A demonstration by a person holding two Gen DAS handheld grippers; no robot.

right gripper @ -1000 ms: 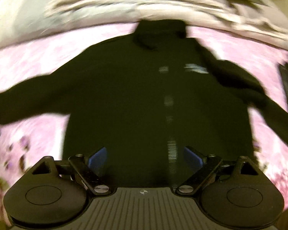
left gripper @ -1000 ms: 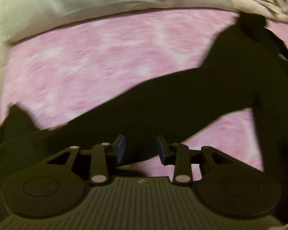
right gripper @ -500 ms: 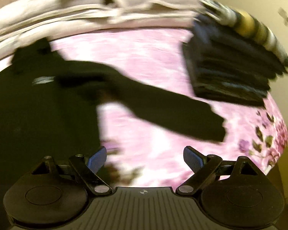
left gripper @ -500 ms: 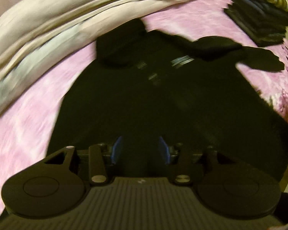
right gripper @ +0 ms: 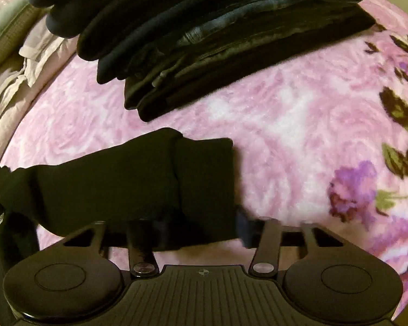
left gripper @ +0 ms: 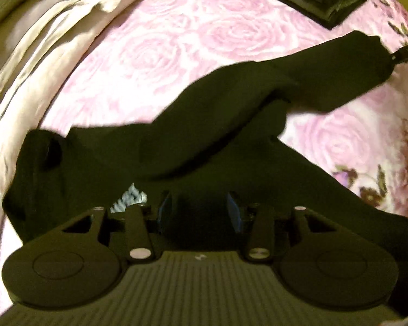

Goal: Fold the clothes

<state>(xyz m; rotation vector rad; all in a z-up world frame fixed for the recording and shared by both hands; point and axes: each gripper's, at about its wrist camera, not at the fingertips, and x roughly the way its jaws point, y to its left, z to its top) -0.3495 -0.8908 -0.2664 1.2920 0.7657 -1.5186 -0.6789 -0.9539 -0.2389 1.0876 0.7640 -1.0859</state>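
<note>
The black jacket (left gripper: 176, 146) is spread out on the pink rose blanket (left gripper: 155, 43), with one sleeve (right gripper: 138, 179) stretched across toward the stack of folded dark clothes (right gripper: 204, 32). The left gripper (left gripper: 200, 209) hangs over the body of the jacket, jaws partly apart — dark fabric fills the gap, but I can't tell whether the pads actually pinch it. The right gripper (right gripper: 201, 231) is at the sleeve's cuff end and its jaws are closing with the cuff between them — pretty blurry there. Rumpled beige bedding (left gripper: 40, 40) sits along the blanket's far edge.
</note>
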